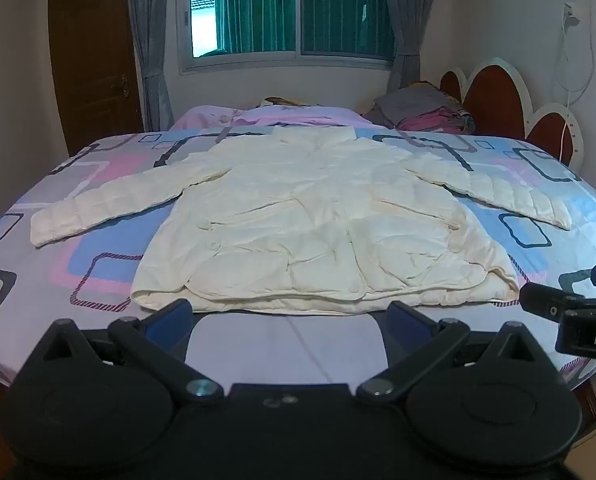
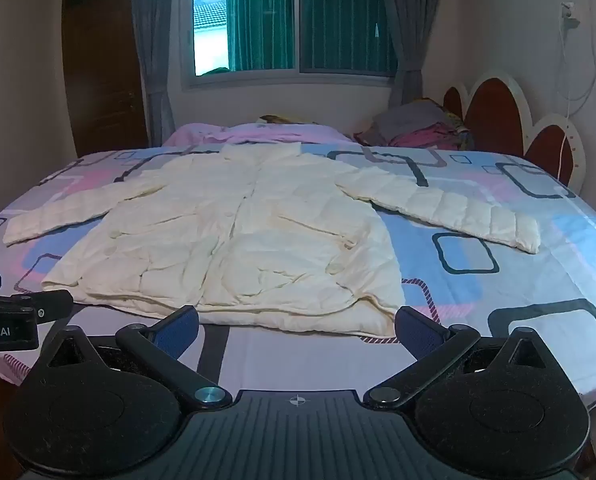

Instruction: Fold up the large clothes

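A cream quilted jacket [image 1: 317,216] lies flat, front up, on the bed, both sleeves spread out to the sides, collar toward the window. It also shows in the right wrist view [image 2: 234,236]. My left gripper [image 1: 290,320] is open and empty, hovering just short of the jacket's hem near the bed's front edge. My right gripper [image 2: 298,328] is open and empty, also just short of the hem, toward its right corner. Each gripper sees the other at its frame edge: the right gripper [image 1: 577,312] and the left gripper [image 2: 14,312].
The bed [image 1: 98,248] has a sheet with pink, blue and grey squares. A pink blanket [image 1: 282,116] and a pile of clothes [image 1: 421,112] lie at the far side. A red and white headboard [image 1: 509,100] stands at the right. A window and a brown door are behind.
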The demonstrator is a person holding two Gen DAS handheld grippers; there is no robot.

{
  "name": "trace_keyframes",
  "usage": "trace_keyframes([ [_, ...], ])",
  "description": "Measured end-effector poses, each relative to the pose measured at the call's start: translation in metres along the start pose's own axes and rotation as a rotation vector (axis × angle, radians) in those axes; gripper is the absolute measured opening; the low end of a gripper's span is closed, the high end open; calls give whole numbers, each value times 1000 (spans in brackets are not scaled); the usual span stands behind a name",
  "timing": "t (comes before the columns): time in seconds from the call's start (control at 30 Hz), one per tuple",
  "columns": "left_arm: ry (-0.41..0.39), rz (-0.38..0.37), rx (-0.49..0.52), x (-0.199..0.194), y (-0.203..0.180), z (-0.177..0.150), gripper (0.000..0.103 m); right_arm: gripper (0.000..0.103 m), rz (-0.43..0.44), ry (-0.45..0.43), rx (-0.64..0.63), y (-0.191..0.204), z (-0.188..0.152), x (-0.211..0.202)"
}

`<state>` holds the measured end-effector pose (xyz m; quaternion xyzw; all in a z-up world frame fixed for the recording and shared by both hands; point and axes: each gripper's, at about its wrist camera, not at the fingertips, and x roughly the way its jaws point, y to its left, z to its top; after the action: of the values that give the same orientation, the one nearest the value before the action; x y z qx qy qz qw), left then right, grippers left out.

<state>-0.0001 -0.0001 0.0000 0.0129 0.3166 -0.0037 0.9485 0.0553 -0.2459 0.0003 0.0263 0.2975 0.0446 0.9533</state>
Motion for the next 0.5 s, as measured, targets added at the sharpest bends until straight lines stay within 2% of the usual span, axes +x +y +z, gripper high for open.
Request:
trace_keyframes([
  [0.5, 0, 10, 7, -2, 3, 5, 103, 103, -7, -7, -3, -2, 2, -3],
])
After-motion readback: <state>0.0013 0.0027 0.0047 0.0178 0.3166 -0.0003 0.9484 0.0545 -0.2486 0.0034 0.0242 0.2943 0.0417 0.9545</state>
